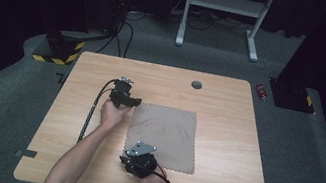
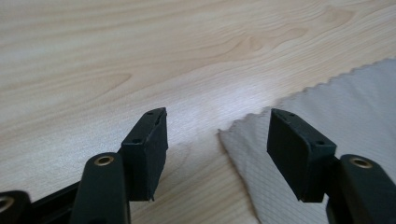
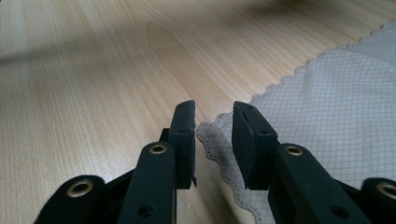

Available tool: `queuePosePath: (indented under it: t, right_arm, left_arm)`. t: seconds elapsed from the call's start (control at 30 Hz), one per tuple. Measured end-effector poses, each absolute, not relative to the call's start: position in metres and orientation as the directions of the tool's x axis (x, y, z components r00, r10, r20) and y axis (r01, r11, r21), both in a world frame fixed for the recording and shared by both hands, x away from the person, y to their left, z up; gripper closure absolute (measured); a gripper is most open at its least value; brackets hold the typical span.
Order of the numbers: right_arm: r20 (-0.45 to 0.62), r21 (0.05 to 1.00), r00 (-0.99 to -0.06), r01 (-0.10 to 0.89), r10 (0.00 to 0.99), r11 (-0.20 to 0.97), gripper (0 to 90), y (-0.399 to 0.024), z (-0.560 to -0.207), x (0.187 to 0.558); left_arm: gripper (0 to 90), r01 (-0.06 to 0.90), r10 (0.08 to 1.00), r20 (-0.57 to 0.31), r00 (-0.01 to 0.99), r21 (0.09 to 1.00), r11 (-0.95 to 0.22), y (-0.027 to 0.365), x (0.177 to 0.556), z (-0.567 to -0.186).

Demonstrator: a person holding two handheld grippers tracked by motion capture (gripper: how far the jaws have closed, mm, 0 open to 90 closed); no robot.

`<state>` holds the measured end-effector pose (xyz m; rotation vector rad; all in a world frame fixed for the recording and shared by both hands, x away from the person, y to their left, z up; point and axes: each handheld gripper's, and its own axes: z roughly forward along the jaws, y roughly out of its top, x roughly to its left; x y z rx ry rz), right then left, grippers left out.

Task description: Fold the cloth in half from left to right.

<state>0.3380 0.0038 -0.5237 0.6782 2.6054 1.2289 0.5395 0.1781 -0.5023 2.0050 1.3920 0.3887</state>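
table (image 1: pixel 229 108): light wood, fills mid frame in high view; small dark round cap (image 1: pixel 196 84) near its top edge.
cloth (image 1: pixel 163 135): grey square, flat at table centre, scalloped edges.
my left tongs (image 1: pixel 125 99): at cloth's upper-left corner; in left gripper view (image 2: pixel 217 135) jaws wide, corner lies betw. them, not pinched.
my right tongs (image 1: pixel 139 161): at cloth's lower-left corner; in right gripper view (image 3: pixel 213 135) jaws narrow, corner tip in the gap, pads not pressing on it.
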Motion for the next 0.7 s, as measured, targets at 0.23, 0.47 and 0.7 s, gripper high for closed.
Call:
queuePosePath:
  t: [0.23, 0.47, 0.7]
  right_arm:
    - [-0.003, 0.74, -0.878, 0.32, 0.478, 0.592, 69.8, 0.007, -0.525, 0.335]
    - [-0.057, 0.732, -0.876, 0.29, 0.479, 0.616, 76.7, 0.011, -0.524, 0.332]
    - [-0.086, 0.72, -0.871, 0.282, 0.484, 0.635, 84.1, 0.014, -0.523, 0.328]
  left_arm:
    - [40.1, 0.718, 0.913, -0.068, 0.402, 0.642, -0.268, 0.168, 0.546, -0.51]
    - [54.3, 0.699, 0.908, -0.014, 0.419, 0.644, -0.313, 0.166, 0.543, -0.51]
    - [73.9, 0.673, 0.886, -0.008, 0.463, 0.653, -0.346, 0.161, 0.542, -0.51]
